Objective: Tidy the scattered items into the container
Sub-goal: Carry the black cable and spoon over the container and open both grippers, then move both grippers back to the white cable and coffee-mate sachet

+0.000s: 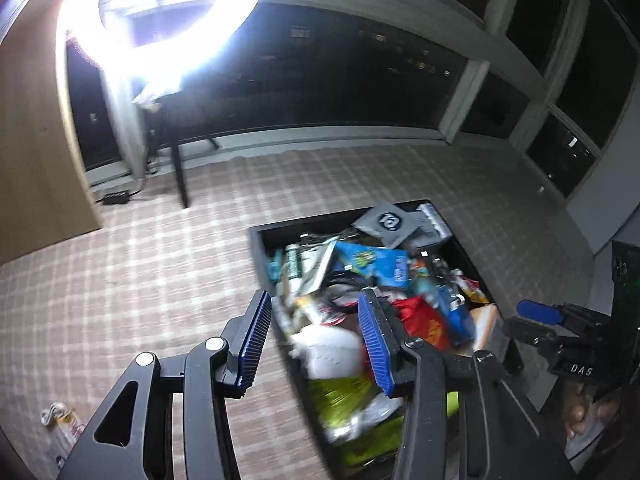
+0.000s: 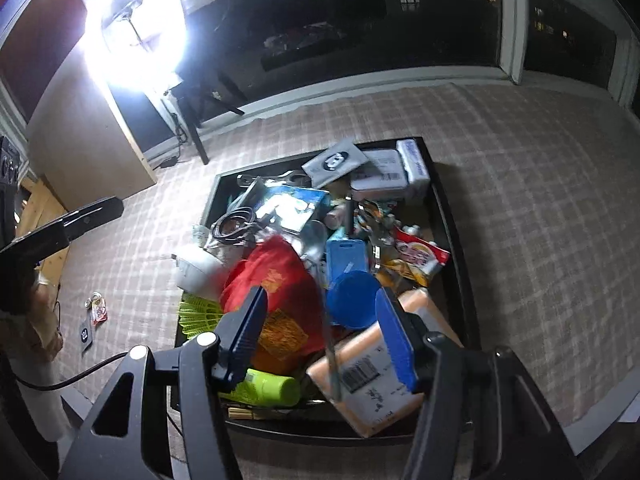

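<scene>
Container point(image 2: 456, 216): black tray on checked carpet point(image 2: 540, 200), piled with packets, red bag point(image 2: 276, 276), blue lid point(image 2: 352, 296)
Left tool point(image 1: 312, 336): pads parted, empty, above tray's left edge
Right tool point(image 2: 320, 332): pads parted, empty, above near pile
Stray items point(image 2: 96, 312): on carpet, left of tray

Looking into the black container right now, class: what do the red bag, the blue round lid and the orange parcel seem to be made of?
Red bag: likely thin fabric or soft plastic, matte; it creases and slumps.
Blue round lid: probably hard plastic, smooth with even colour.
Orange parcel: seemingly a glossy plastic mailer carrying a paper barcode label.
</scene>
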A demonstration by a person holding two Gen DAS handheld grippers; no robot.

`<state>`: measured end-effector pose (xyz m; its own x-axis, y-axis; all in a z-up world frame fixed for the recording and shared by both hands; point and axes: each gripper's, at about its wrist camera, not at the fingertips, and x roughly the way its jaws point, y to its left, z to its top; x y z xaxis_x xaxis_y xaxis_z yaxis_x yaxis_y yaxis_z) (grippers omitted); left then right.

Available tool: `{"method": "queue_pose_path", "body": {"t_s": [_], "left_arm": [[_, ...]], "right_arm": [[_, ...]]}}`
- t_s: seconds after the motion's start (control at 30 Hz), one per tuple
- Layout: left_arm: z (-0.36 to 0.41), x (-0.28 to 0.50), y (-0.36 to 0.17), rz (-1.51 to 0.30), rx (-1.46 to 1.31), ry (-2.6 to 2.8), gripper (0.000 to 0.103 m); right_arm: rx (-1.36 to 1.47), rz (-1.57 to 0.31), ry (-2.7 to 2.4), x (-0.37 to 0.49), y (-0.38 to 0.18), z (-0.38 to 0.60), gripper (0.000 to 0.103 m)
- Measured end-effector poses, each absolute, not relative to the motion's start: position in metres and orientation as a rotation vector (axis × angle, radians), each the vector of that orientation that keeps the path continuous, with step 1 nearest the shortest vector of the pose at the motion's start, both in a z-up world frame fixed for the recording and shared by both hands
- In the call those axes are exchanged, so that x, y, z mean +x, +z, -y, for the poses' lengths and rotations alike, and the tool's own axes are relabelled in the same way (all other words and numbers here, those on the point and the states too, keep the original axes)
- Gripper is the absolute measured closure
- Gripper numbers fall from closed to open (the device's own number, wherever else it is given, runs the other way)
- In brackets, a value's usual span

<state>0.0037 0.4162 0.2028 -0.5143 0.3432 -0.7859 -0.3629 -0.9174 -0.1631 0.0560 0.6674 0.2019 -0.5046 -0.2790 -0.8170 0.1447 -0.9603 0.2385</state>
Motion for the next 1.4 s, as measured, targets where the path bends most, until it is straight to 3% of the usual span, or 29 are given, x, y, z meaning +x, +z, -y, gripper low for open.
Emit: {"method": "queue_pose_path", "body": {"t_s": [0.23,0.6,0.83,0.97,1.13,1.2,1.4], "left_arm": [[-0.335,0.026,0.194,0.054,-1.315,2.492,0.061],[-0.151,0.062,0.161,0.131,-1.481,2.626,0.061],[-0.08,0.06,0.139,-0.038,-1.521,2.573,0.058],[-0.058,0.049,0.119,-0.23,-1.544,2.498,0.058],[-0.054,0.033,0.09,-0.457,-1.545,2.34,0.056],[-0.057,0.029,0.082,-0.501,-1.53,2.278,0.049],[-0.07,0.022,0.065,-0.611,-1.46,2.162,0.047]], "right_arm": [[1.304,0.113,-2.44,0.062,0.211,-0.605,0.048],[1.282,-0.13,-2.184,0.07,0.197,-0.429,0.047],[1.371,-0.192,-2.058,0.09,0.168,-0.328,0.04],[1.42,-0.21,-2.025,0.1,0.15,-0.279,0.039],[1.487,-0.246,-1.998,0.107,0.125,-0.217,0.037],[1.496,-0.288,-2.011,0.109,0.115,-0.196,0.037],[1.533,-0.271,-2.029,0.104,0.097,-0.167,0.036]]}}
